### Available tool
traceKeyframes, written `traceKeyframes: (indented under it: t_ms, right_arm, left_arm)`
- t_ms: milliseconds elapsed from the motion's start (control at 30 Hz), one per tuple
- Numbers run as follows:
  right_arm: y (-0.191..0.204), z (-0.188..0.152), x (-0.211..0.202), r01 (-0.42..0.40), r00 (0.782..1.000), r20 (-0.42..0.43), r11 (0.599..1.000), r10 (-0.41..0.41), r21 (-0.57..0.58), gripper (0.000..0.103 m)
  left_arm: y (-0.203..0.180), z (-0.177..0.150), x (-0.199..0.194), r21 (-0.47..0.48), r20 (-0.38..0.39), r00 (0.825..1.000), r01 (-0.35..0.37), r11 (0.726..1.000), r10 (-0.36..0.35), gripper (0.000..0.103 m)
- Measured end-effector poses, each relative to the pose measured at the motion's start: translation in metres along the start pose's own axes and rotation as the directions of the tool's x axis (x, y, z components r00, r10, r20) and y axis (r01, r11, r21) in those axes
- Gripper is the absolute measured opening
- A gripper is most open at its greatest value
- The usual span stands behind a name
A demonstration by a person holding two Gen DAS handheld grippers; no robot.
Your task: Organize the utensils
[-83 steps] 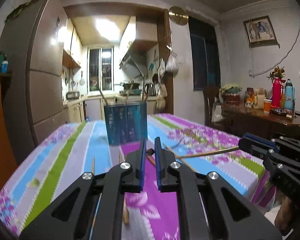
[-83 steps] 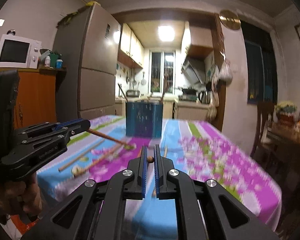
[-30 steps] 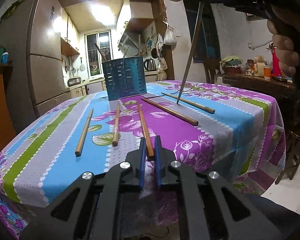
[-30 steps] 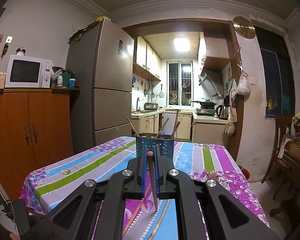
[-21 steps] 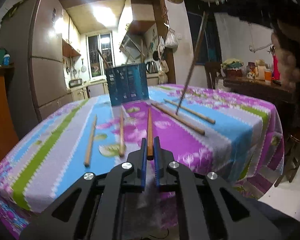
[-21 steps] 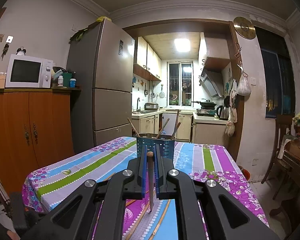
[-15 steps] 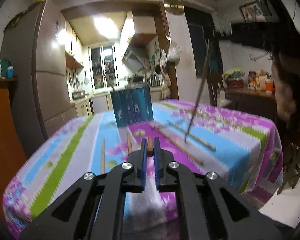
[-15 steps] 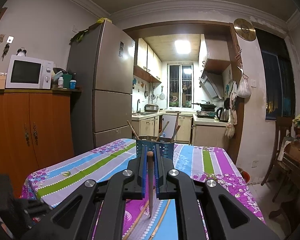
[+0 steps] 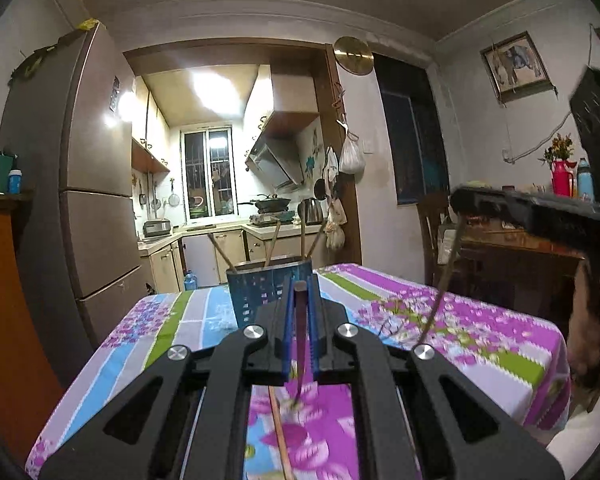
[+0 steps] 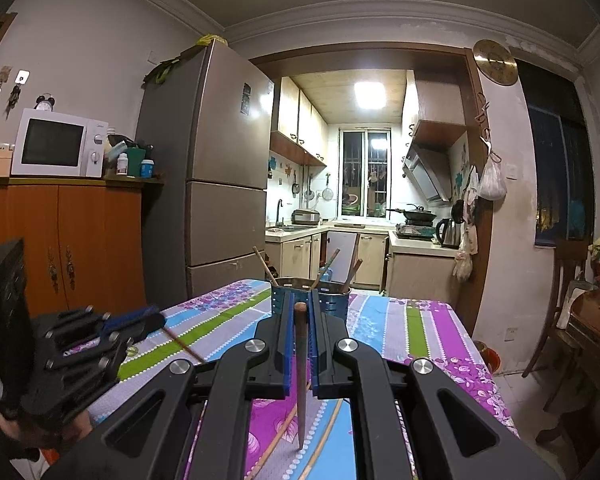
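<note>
Two dark wooden chopsticks are held clear of the table, each with its long axis near vertical — thick end up, thin tip hanging down. The left gripper's chopstick (image 9: 300,344) is pinched near its top between blue pads closed tight on it, its tip hanging above the floral tablecloth (image 9: 480,332). The left gripper (image 9: 300,336) points level toward the blue utensil holder (image 9: 256,292). The right gripper's chopstick (image 10: 301,376) hangs the same way, clamped near its blunt top in jaws fully closed on it, tip down over the cloth on the near side of the holder. The right gripper (image 10: 301,344) also points level at the holder — in the left view it shows at the right edge, higher than the holder's rim, a hand (image 9: 588,336) beneath it. The holder stands at the table's far end with several chopsticks leaning out of it. More loose chopsticks (image 10: 276,440) lie flat on the cloth nearer than the holder, below both grippers.
</note>
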State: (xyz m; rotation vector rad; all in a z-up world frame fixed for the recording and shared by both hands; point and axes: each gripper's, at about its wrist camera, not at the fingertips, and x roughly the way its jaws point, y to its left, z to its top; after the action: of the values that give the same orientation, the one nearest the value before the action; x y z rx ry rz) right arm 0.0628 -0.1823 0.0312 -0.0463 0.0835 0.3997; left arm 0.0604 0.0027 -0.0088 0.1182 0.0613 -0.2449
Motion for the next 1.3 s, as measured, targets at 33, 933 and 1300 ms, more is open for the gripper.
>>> traceKeyframes:
  t_ms: [33,933,1300]
  right_arm:
    - [-0.001,0.0,0.001,-0.001,1.0,-0.003,1.0,0.001,0.001,0.008]
    - [-0.018,0.076,0.038,-0.055,0.996,0.066,0.998,0.056,-0.016,0.008]
    - [-0.047,0.185,0.123,-0.06,0.996,0.072,0.998,0.06,-0.003,0.008]
  left_arm:
    - [0.001,0.003,0.005,-0.004,-0.003,1.0,0.004,1.0,-0.004,0.005]
    - [0.034,0.095,0.068,-0.021,-0.026,0.999,0.018,1.0,-0.019,0.005]
    - [0.062,0.196,0.103,-0.036,0.035,0.998,-0.044,0.998,0.046,0.005]
